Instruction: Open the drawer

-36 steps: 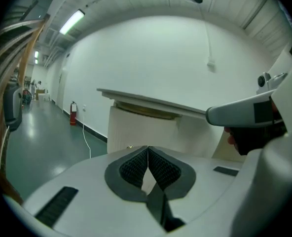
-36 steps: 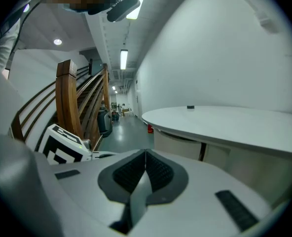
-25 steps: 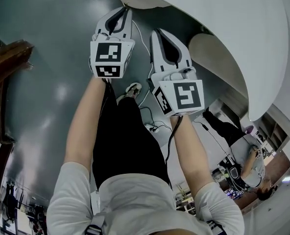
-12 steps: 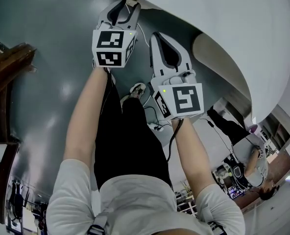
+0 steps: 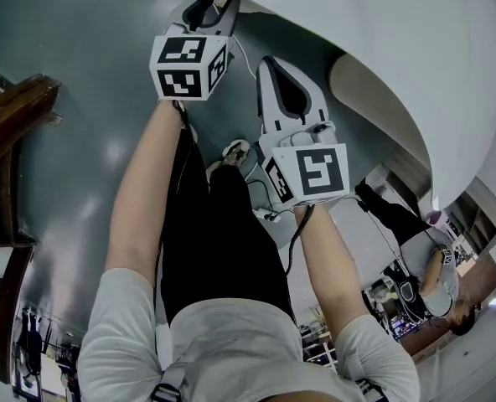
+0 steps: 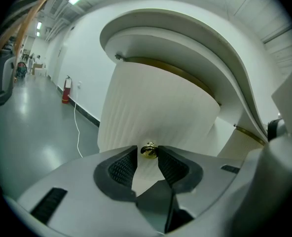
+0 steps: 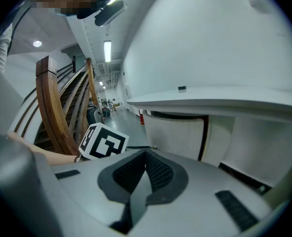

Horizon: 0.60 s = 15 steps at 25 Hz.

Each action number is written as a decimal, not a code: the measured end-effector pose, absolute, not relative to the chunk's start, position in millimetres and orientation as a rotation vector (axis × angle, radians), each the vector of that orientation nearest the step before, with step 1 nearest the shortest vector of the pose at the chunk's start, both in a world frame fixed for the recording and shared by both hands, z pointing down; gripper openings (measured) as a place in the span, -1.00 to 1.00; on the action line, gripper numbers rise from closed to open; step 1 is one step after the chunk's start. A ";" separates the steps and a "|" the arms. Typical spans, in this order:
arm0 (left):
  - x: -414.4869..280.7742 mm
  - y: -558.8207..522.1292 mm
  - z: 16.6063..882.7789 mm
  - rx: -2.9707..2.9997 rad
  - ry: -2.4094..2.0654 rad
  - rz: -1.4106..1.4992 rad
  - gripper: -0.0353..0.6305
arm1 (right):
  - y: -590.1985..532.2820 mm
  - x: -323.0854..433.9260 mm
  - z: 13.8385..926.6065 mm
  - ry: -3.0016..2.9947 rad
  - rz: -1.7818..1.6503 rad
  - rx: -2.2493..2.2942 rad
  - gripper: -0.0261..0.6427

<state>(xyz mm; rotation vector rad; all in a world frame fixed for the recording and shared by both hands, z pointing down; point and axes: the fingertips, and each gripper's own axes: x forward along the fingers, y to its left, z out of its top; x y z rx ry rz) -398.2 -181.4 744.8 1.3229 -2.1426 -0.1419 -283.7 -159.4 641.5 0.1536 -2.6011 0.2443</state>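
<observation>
Opening wider, left tool (image 6: 147,157) straddles the brass knob (image 6: 148,150).

Drawer front (image 6: 156,102) — lower edge hidden behind left tool (image 6: 147,152).

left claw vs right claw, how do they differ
On the left claw the jaws stand apart, having just been opening, the brass knob between them; on the right claw they are together, empty. The left claw is up at the drawer front; the right claw hangs back. Both have ribbed dark pads.
</observation>
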 end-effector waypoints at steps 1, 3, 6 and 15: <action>-397.6 -181.5 744.4 1.333 -2.146 -0.130 -0.50 | -158.3 -283.7 641.8 -2.601 0.242 0.151 -0.88; -395.7 -181.2 744.5 1.344 -2.154 -0.104 -0.57 | -155.7 -283.2 643.1 -2.599 0.241 0.147 -0.88; -394.0 -179.0 745.3 1.348 -2.170 -0.059 -0.57 | -152.3 -283.5 643.3 -2.599 0.237 0.141 -0.88; -389.9 -165.1 747.5 1.347 -2.184 -0.035 -0.58 | -145.1 -282.9 641.0 -2.607 0.229 0.135 -0.88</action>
